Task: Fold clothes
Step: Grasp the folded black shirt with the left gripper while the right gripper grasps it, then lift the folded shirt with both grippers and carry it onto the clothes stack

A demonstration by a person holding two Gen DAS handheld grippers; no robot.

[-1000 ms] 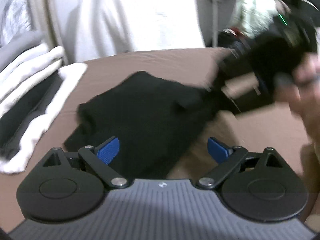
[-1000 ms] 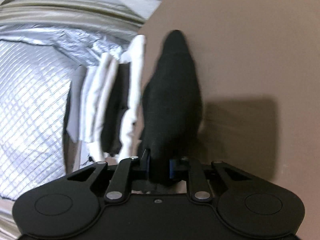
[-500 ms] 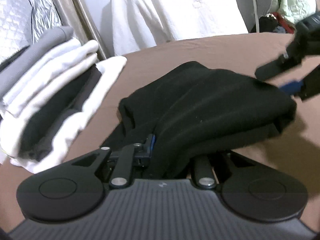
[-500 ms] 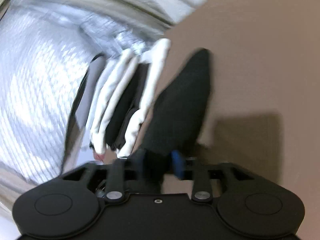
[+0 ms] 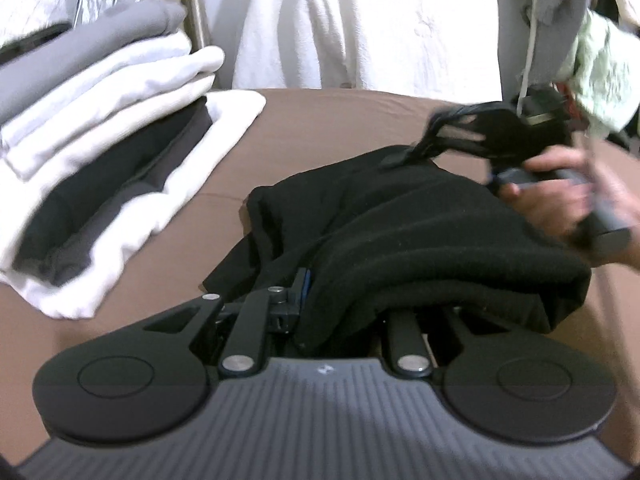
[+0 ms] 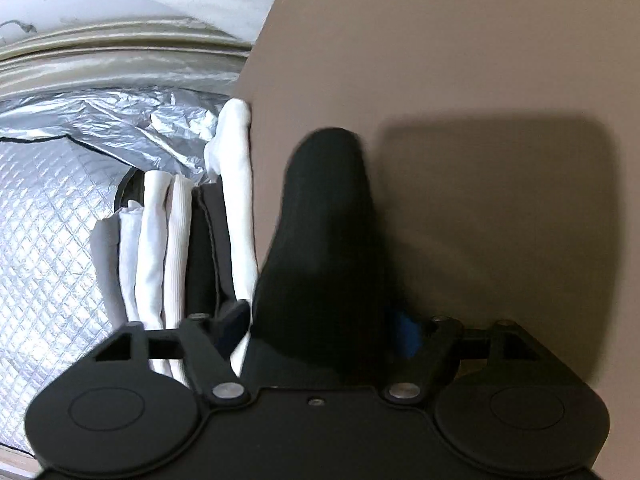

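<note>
Left gripper (image 5: 320, 292): jaws nearly together, clamped on the near edge of the black garment (image 5: 420, 240). One blue pad (image 5: 306, 282) just shows at the left of the pinched fold; the other is buried under cloth.

Right gripper (image 6: 320, 320): jaws have just been closing, garment between them. Blue pad (image 6: 406, 330) on the right sits close to the cloth, dark pad on the left at its other flank. Cannot tell whether the pads press yet. In the left wrist view this gripper is a blurred black shape (image 5: 480, 132) at the far right end of the garment, with the person's hand (image 5: 568, 200) around its handle.

Black garment: folded into a thick bundle, lying on the brown surface (image 5: 340, 128), stretched between the two grippers. From the right gripper it runs forward as a tapering black ridge (image 6: 328, 220).

Left of both grippers: stack of folded clothes (image 5: 100, 160), white, grey and black layers, near the garment but not touching it. Beyond the stack, silver quilted sheet (image 6: 52, 220). Behind the brown surface, white fabric (image 5: 360, 20) hanging.
</note>
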